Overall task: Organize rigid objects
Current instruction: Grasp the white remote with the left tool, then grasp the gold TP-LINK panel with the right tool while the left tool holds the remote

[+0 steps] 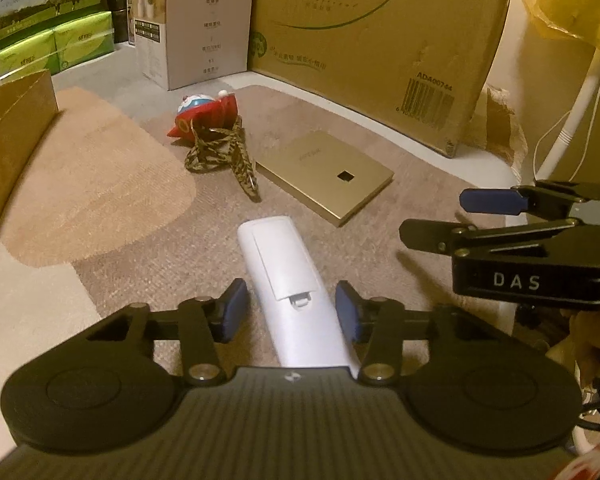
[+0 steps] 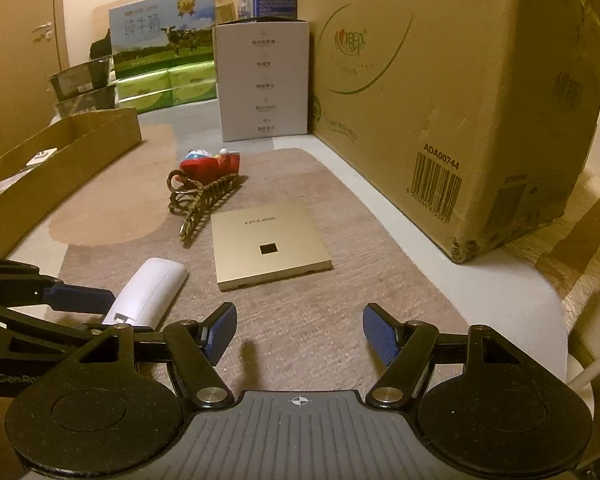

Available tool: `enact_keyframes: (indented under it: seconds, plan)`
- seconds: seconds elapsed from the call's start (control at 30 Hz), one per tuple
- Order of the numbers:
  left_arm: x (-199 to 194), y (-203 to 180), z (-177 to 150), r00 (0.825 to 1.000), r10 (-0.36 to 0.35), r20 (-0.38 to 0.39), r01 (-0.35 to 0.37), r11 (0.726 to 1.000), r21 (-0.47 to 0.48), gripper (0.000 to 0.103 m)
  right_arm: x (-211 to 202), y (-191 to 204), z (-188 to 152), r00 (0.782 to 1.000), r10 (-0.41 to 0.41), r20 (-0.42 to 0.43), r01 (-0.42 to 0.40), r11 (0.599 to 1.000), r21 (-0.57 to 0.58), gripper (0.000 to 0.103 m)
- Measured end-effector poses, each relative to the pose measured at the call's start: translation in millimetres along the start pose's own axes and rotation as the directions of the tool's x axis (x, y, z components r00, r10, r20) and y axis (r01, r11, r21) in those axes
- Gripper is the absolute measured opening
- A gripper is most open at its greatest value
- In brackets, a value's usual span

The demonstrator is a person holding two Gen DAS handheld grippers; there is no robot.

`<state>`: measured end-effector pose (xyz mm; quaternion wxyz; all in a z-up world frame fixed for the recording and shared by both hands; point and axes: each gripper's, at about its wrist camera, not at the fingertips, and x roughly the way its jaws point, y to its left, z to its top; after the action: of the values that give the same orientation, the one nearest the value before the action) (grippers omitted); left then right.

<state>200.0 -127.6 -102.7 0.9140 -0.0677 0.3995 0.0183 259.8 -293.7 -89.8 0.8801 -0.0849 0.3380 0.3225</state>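
Note:
A white remote lies back-up on the brown carpet, also seen in the right wrist view. My left gripper straddles its near half, with the blue pads against its two sides. One left finger shows beside the remote in the right wrist view. My right gripper stands open over bare carpet, nothing between its fingers, and shows to the right of the remote. Farther off lie a flat gold box, a braided lanyard and a red and blue toy.
An open cardboard tray sits at the left. A big brown carton walls off the right side, a white box stands at the back, and a milk carton and green packs are behind it. A white stand rises at far right.

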Motion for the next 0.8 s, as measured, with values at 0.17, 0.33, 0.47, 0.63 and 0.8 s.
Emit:
enact_keyframes:
  seconds: [0.17,0.33,0.47,0.63,0.8]
  plan:
    - [-2,12,2,1.0,-0.008,0.011,0.008,1.0,0.007,0.035,5,2,3,1.0,0.003,-0.005,-0.003,1.0,-0.003,0.07]
    - [-7,39,8,0.999,0.035,0.023,-0.034,0.999,-0.02,0.035,12,7,8,1.0,0.017,-0.005,-0.017,1.0,-0.017,0.07]
    - [-9,61,17,0.996,0.072,0.043,-0.07,0.996,-0.052,0.035,20,12,15,0.999,0.035,-0.003,-0.035,0.999,-0.035,0.07]
    - [-5,75,25,0.996,0.08,0.044,-0.076,0.994,-0.078,0.035,39,14,28,0.998,0.059,0.0,-0.059,0.995,-0.078,0.071]
    - [2,81,27,0.997,0.066,0.033,-0.063,0.994,-0.091,0.035,60,11,42,0.997,0.078,-0.008,-0.079,0.991,-0.104,0.08]
